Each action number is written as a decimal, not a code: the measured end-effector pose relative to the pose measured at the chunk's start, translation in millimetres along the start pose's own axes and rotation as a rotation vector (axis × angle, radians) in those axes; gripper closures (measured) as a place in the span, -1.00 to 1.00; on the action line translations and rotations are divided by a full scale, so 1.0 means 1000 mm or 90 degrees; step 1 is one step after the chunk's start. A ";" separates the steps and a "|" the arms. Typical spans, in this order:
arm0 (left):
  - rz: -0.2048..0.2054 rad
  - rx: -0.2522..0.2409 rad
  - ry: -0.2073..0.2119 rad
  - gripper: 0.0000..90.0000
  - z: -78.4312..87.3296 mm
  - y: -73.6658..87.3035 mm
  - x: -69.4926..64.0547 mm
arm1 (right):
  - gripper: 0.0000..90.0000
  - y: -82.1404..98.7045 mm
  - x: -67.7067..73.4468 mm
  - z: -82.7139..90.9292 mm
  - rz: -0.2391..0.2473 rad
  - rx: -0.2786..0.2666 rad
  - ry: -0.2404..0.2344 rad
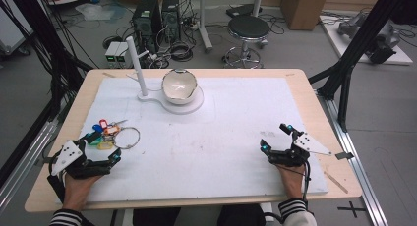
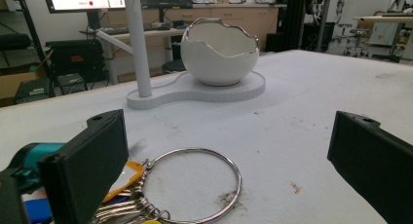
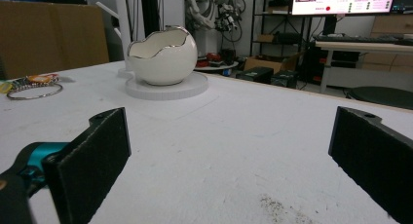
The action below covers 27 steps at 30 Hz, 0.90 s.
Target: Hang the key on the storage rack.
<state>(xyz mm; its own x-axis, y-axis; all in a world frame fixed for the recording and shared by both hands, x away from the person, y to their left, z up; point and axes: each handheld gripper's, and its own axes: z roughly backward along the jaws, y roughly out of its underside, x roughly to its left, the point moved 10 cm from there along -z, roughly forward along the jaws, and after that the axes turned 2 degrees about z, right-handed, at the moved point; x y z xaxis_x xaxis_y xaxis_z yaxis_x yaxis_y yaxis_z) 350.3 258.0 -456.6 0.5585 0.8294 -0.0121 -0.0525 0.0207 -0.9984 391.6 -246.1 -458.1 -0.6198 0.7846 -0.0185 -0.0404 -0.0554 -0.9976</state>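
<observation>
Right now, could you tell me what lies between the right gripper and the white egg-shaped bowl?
Nothing: in the right gripper view, only bare white mat stretches from the open right gripper to the bowl on its round base.

In the left gripper view the key tags [image 2: 127, 174] sit partly behind the near jaw, and the ring [image 2: 195, 185] and keys [image 2: 122, 208] are cut off by the bottom edge. The post [image 2: 137, 44] runs out of the top edge there. In the high view the tags' [image 1: 104, 132] lettering is too small to read, and the person's sleeves [image 1: 295, 210] are cut off at the bottom.
</observation>
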 end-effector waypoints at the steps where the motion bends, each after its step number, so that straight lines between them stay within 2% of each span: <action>1: 0.000 -0.001 -0.001 -0.96 0.000 0.000 0.000 | -0.98 0.000 0.000 0.000 0.000 0.000 0.000; 14: 0.000 -0.003 -0.001 -0.96 0.001 0.000 0.001 | -0.98 0.000 0.000 0.000 0.006 -0.001 0.001; 22: 0.019 -0.004 -0.003 -0.96 0.000 -0.001 0.003 | -0.98 0.000 0.001 0.000 0.005 0.002 0.002; 26: -0.002 0.016 0.006 -0.96 -0.001 0.000 0.002 | -0.98 0.000 0.000 0.000 0.007 -0.001 0.001; 27: 0.002 0.017 0.006 -0.96 -0.001 -0.002 0.003 | -0.98 0.000 0.000 0.000 0.007 -0.001 0.001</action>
<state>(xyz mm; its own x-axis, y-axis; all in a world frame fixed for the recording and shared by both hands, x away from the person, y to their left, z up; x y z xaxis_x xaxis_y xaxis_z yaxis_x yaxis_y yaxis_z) 352.8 260.2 -454.7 0.5658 0.8244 -0.0159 -0.0765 0.0332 -0.9965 391.9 -245.8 -457.7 -0.6185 0.7852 -0.0293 -0.0321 -0.0626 -0.9975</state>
